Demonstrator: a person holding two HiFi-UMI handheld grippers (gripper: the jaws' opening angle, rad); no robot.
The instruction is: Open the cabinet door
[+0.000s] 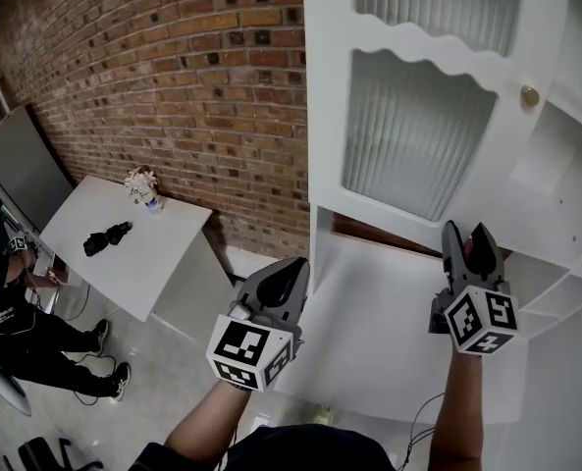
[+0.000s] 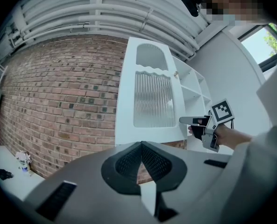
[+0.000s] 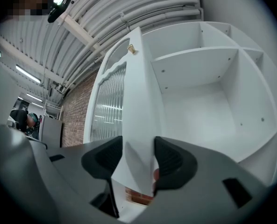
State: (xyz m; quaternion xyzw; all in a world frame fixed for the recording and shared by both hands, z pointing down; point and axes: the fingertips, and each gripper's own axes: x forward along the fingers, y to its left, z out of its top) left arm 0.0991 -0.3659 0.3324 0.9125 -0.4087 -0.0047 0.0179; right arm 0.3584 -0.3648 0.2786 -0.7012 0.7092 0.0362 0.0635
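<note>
The white cabinet door point(image 1: 418, 135) with ribbed glass panes and a small brass knob point(image 1: 530, 95) stands swung out from the cabinet. My right gripper point(image 1: 467, 232) reaches its lower free edge. In the right gripper view the door point(image 3: 129, 106) runs edge-on between the two pads of the right gripper point(image 3: 137, 155), which press on both faces. The left gripper view shows that right gripper point(image 2: 187, 121) at the door's point(image 2: 150, 99) lower corner. My left gripper point(image 1: 295, 268) hangs lower left of the door, shut and holding nothing, its tips point(image 2: 141, 143) together.
Bare white shelves point(image 3: 199, 92) lie behind the door. A brick wall point(image 1: 173, 67) runs to the left. A white table point(image 1: 124, 263) carries a small flower pot point(image 1: 143, 186) and a black object point(image 1: 106, 237). A person point(image 1: 16, 332) stands at far left.
</note>
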